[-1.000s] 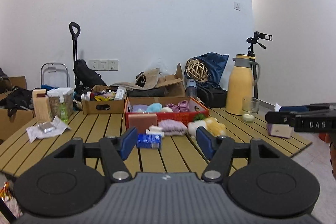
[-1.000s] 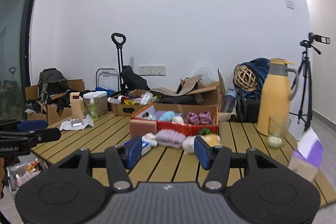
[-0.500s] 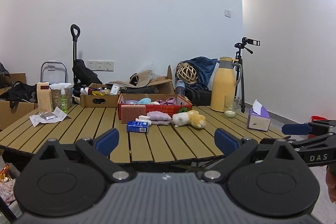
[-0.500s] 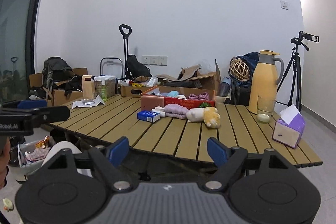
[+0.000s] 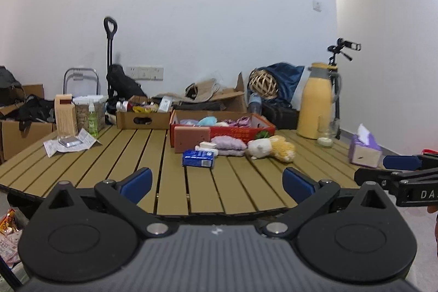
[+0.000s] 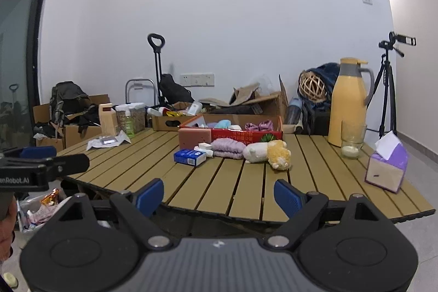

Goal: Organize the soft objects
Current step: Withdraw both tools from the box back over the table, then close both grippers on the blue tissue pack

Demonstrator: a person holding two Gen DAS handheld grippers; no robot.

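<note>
A red box (image 5: pixel 241 132) (image 6: pixel 246 134) holding several soft items stands mid-table. In front of it lie a purple knitted item (image 5: pixel 228 144) (image 6: pixel 228 147), a white-and-yellow plush toy (image 5: pixel 271 149) (image 6: pixel 267 151), a blue packet (image 5: pixel 198 158) (image 6: pixel 189 157) and a pink block (image 5: pixel 191 136) (image 6: pixel 194 138). My left gripper (image 5: pixel 217 182) is open and empty at the table's near edge. My right gripper (image 6: pixel 219 194) is open and empty, also short of the near edge. Each gripper shows at the side of the other's view.
The slatted wooden table (image 5: pixel 123 155) also carries a yellow jug (image 6: pixel 349 111), a glass (image 6: pixel 351 141), a purple tissue box (image 6: pixel 386 168), a cardboard box (image 5: pixel 142 120), a green bottle (image 5: pixel 93 120) and papers (image 5: pixel 71 144). Boxes, bags and a tripod (image 6: pixel 386 89) stand behind.
Both grippers pulled back from the table and opened wide about half a second ago, then moved slightly closer to the table again.
</note>
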